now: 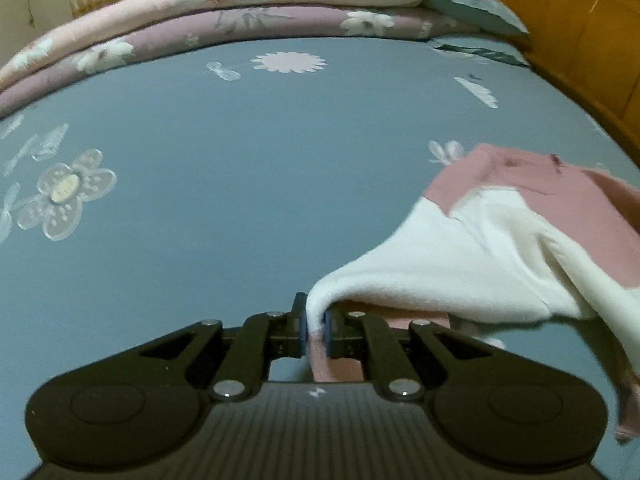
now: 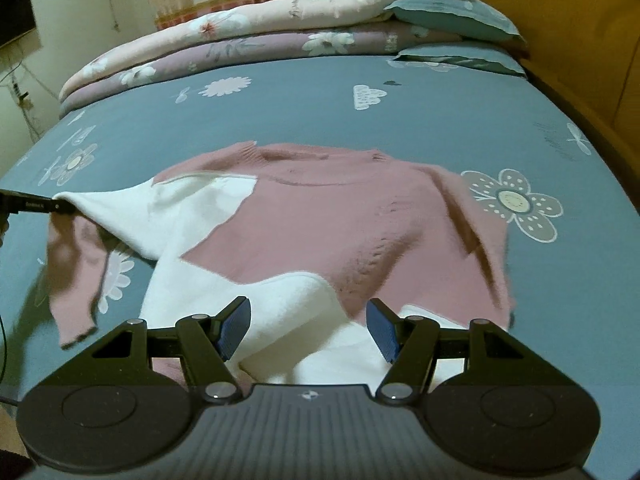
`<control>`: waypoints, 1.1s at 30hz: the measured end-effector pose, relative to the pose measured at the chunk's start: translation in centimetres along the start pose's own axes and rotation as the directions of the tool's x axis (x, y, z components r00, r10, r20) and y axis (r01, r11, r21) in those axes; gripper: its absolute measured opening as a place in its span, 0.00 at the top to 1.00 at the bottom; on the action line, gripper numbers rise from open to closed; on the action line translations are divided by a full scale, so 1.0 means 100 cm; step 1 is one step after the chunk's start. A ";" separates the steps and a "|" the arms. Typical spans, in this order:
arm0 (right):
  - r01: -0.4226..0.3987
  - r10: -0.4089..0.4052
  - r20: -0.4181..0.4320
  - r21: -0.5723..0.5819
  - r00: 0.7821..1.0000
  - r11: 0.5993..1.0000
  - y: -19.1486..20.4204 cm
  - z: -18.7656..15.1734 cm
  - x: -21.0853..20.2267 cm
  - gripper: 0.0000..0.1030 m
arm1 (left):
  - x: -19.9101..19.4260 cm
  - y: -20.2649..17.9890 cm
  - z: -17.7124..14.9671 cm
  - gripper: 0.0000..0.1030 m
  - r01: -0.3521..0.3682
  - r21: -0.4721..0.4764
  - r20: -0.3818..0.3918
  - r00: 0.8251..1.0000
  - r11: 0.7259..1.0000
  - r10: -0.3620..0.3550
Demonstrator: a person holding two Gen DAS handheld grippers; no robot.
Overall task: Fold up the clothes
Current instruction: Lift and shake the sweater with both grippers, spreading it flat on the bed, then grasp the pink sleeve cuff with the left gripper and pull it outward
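A pink and white sweater lies spread on the blue flowered bed sheet, neck toward the far side. My left gripper is shut on the sweater's left sleeve, holding it lifted off the sheet; the pink cuff hangs below the pads. In the right wrist view the left gripper's black fingers enter at the left edge, pinching the white sleeve. My right gripper stands open just above the sweater's white lower hem, nothing between its blue pads.
Folded floral quilts are stacked along the far side of the bed, with blue pillows at the far right. A wooden headboard runs along the right. Bare sheet stretches left of the sweater.
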State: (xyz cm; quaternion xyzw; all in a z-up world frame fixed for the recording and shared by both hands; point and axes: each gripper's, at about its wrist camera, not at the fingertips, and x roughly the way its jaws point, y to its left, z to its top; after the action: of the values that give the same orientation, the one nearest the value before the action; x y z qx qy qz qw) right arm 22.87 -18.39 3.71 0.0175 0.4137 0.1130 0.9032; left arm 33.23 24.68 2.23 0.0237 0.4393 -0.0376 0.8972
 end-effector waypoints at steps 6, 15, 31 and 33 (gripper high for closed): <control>0.022 -0.022 0.006 0.022 1.000 1.000 -0.005 -0.003 -0.003 0.33 | 0.020 0.031 0.016 0.94 -0.069 -0.055 -0.033 0.997 0.996 0.067; 0.045 -0.044 -0.011 0.034 0.999 0.998 -0.010 -0.005 0.002 0.34 | 0.061 0.056 0.026 0.86 -0.098 -0.114 -0.116 0.990 0.989 0.085; -0.010 0.010 -0.018 0.002 1.000 1.000 -0.001 0.004 0.012 0.32 | 0.008 0.060 -0.057 0.53 0.007 -0.291 -0.080 0.996 0.957 -0.032; -0.021 0.021 -0.016 -0.007 1.000 1.000 0.002 0.006 0.013 0.32 | 0.001 0.058 -0.074 0.53 0.019 -0.338 -0.073 0.996 0.941 -0.047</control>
State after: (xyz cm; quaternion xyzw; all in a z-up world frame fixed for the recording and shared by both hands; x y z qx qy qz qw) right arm 24.11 -17.85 3.13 0.0178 0.4202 0.1241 0.8987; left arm 27.96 30.99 -2.38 -0.1358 0.4753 0.0241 0.8690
